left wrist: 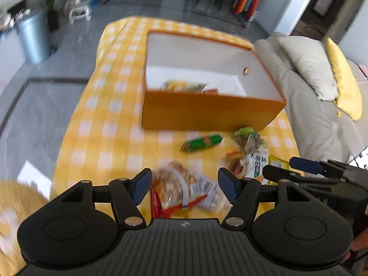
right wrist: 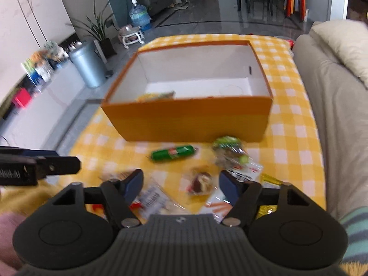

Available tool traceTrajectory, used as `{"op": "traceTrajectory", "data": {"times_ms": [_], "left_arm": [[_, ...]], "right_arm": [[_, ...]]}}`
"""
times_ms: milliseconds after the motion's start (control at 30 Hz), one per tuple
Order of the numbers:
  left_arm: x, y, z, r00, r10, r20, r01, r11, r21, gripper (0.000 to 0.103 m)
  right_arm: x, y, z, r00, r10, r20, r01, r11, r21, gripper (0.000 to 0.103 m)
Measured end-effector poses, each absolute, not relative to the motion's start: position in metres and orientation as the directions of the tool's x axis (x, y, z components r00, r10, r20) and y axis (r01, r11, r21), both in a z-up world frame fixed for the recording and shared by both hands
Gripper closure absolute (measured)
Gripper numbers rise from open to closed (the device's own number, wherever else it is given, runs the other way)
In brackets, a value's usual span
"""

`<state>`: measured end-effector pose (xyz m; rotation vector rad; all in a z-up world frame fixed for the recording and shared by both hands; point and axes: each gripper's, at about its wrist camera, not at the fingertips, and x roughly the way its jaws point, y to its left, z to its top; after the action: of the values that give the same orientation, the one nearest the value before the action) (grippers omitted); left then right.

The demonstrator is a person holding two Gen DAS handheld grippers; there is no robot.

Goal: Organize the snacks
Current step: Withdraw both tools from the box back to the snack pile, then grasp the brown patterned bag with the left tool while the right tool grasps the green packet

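The yellow checked tablecloth (right wrist: 296,124) shows bare squares left of the open orange box (right wrist: 186,119), which holds a few packets. Loose snacks (left wrist: 184,184) lie near the front edge; a green sausage (right wrist: 173,153) lies just before the box. Left gripper (left wrist: 185,187) and right gripper (right wrist: 180,187) hover spread, pinching nothing.

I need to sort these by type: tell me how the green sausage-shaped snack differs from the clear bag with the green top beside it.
The green sausage snack is a slim, opaque tube; the clear green-topped bag is wider, crumpled and shows brown contents. The sausage snack lies flat and straight; the bag is bunched up. The bag lies closer to the orange box, at its front wall. Both rest on the yellow checked cloth, outside the box, untouched by either gripper.
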<state>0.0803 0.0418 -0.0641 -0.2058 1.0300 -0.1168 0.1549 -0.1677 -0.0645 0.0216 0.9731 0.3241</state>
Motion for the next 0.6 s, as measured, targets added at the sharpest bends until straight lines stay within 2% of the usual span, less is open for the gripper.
{"op": "traceTrajectory", "data": {"times_ms": [100,200,433,600], "left_arm": [[0.081,0.043,-0.077,0.487,-0.172,-0.856,-0.028,0.977,-0.213,0.027],[0.086,0.044,-0.09,0.452,-0.166,-0.877,-0.053,0.976,-0.212,0.027],[0.108,0.045,-0.112,0.368,-0.15,-0.918,-0.157,0.963,-0.22,0.027],[0.123,0.039,-0.125,0.315,-0.144,-0.938,-0.195,0.958,-0.212,0.027]], "right_arm": [[0.147,-0.167,-0.08,0.525,0.254,-0.812,-0.273,0.954,0.122,0.038],[0.149,-0.169,-0.094,0.506,0.262,-0.822,-0.258,0.955,0.146,0.044],[0.162,-0.169,-0.103,0.57,0.183,-0.801,-0.214,0.974,0.07,0.044],[0.175,-0.172,-0.114,0.552,0.188,-0.813,-0.201,0.975,0.089,0.044]]}}
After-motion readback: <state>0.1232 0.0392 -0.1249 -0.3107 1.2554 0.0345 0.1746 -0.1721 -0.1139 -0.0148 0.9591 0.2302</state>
